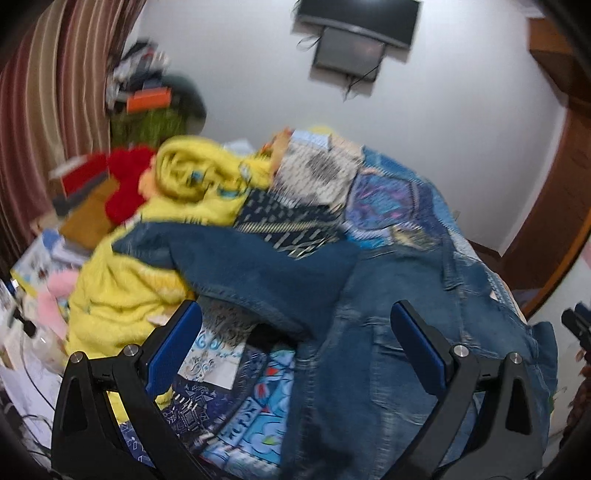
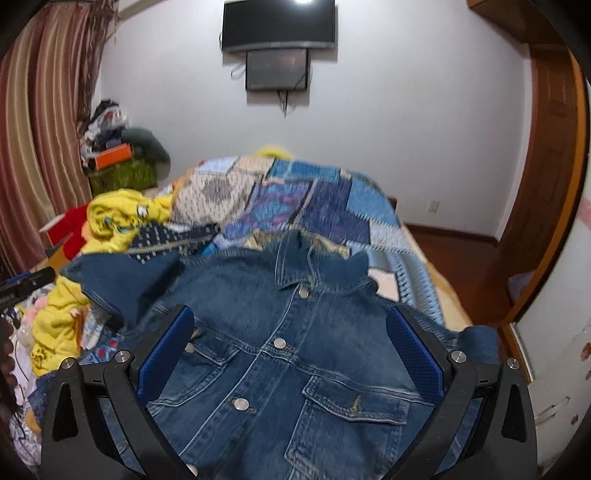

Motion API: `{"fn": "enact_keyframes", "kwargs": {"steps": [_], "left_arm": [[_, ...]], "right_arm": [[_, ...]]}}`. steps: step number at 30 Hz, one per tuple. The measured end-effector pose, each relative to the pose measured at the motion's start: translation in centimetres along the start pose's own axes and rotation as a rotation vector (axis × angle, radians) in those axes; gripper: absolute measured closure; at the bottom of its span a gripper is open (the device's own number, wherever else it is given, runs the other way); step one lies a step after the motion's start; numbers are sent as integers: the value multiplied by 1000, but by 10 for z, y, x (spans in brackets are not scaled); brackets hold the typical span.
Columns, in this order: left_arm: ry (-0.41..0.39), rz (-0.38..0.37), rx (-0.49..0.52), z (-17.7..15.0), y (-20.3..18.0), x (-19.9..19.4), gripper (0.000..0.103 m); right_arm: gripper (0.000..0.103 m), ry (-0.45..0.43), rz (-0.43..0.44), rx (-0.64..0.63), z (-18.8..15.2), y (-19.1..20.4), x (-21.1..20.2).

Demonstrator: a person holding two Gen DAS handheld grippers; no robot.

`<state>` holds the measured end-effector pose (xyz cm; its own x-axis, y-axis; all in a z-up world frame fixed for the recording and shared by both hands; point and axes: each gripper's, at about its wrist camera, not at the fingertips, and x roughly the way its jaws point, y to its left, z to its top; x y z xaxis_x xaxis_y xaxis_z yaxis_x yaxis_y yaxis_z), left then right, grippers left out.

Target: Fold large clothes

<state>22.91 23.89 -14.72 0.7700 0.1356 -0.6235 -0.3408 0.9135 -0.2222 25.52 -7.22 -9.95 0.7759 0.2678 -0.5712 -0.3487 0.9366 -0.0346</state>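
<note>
A blue denim jacket (image 2: 280,354) lies face up on the bed, buttoned, collar toward the far wall. Its left sleeve (image 2: 125,284) sticks out to the left over the quilt. My right gripper (image 2: 291,325) is open and empty above the jacket's chest. In the left wrist view the jacket (image 1: 388,332) lies to the right, with its sleeve (image 1: 236,269) stretched left. My left gripper (image 1: 295,317) is open and empty, just above the sleeve's near edge. The right gripper's tip (image 1: 578,325) shows at the right edge of that view.
A blue patchwork quilt (image 2: 325,210) covers the bed. A yellow garment (image 1: 177,221) and a red item (image 1: 129,184) are heaped at the left. Boxes and clutter (image 2: 114,155) stand by the striped curtain (image 2: 44,129). A TV (image 2: 279,24) hangs on the wall; a wooden door (image 2: 546,184) stands at the right.
</note>
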Motion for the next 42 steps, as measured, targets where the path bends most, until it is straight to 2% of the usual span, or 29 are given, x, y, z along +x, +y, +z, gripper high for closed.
{"fn": "enact_keyframes", "kwargs": {"steps": [6,11,14,16,18,21,23,25,26,28,32,34,37,39,42], "left_arm": [[169,-16,-145,1,64,66,0],[270,-100,-288,0,100,115,1],[304,-156,-362,0,112,141,4],[325,-178,-394,0,116,155,12],[346,-194,-418,-1,119,172,17],[351,-180,-425,2,119,184,35],[339,-118,-390,8,114,187,44],[319,-61,-337,14,107,187,59],[308,-37,-304,19,102,185,62],[261,17,-224,31,86,179,71],[122,107,-52,59,44,145,80],[53,111,5,75,23,127,83],[-28,65,63,93,-10,99,87],[-68,22,125,98,-40,85,91],[-86,-18,237,89,-85,75,91]], "right_arm": [[0,97,25,-13,-6,2,47],[0,187,80,6,-7,2,83],[0,254,126,41,-8,1,102],[0,283,145,71,-9,0,112],[0,307,162,113,-11,-5,118],[0,346,185,180,-14,-13,124],[0,371,185,211,-15,-18,128],[0,393,183,239,-16,-22,130],[0,402,182,255,-18,-26,130],[0,409,184,271,-18,-29,127],[0,397,181,276,-16,-37,116],[0,387,177,277,-14,-42,109],[0,370,174,287,-13,-49,98],[0,353,176,303,-12,-56,89],[0,335,177,321,-11,-64,77]]}}
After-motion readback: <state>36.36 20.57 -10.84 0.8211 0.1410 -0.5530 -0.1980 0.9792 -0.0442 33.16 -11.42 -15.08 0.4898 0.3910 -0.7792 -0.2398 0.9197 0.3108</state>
